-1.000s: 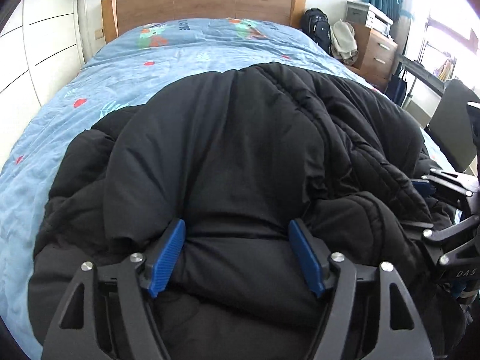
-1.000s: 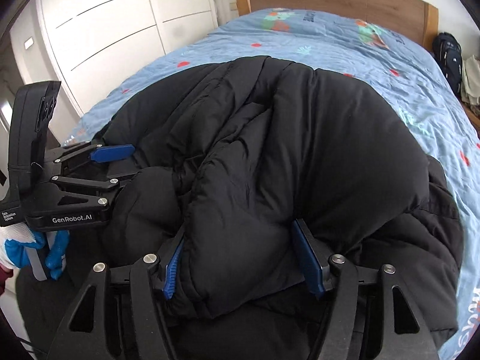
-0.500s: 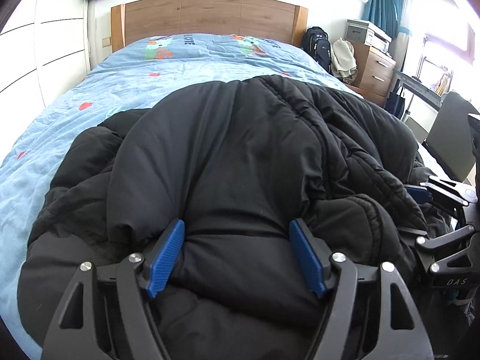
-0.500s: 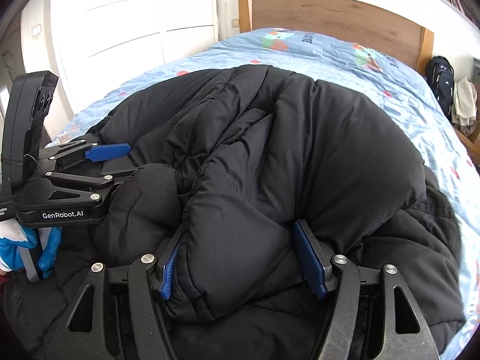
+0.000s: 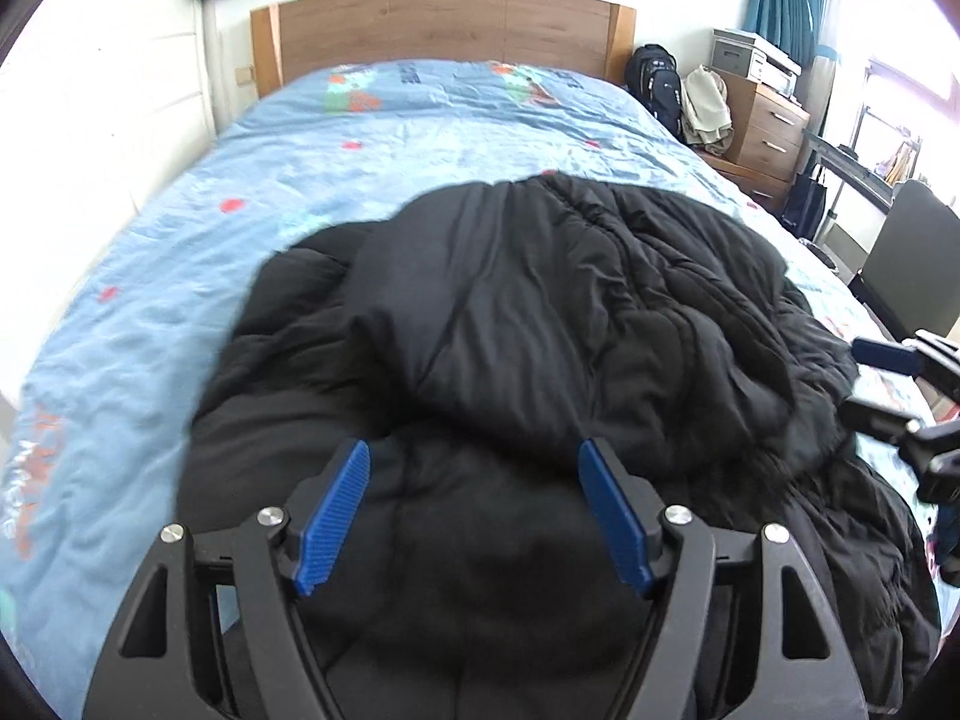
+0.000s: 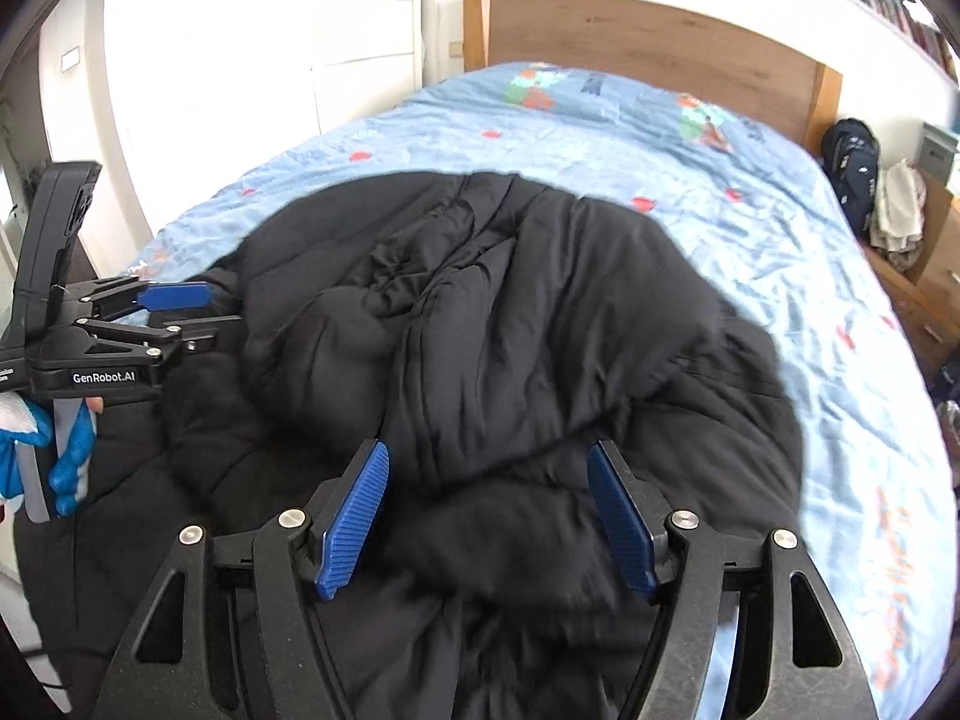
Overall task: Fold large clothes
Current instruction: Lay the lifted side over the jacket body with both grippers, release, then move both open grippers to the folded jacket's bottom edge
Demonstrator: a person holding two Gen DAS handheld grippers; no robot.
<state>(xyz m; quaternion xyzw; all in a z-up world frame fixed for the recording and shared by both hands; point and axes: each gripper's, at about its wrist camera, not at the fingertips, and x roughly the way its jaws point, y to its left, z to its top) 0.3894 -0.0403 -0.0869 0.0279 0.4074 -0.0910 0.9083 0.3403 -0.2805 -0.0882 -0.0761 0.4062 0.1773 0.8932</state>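
Through the left wrist camera I see my left gripper (image 5: pixel 474 504) with its jaws spread and clear of the black puffy coat (image 5: pixel 540 324), which lies heaped on the blue bedspread (image 5: pixel 420 138). Through the right wrist camera my right gripper (image 6: pixel 489 510) has its jaws opening, pads off the coat (image 6: pixel 510 324) bunched below them.

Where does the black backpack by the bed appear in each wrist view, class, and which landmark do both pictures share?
Left wrist view: black backpack at upper right, just right of the headboard.
Right wrist view: black backpack at the far right edge, upper part.
Shared landmark: the wooden headboard.
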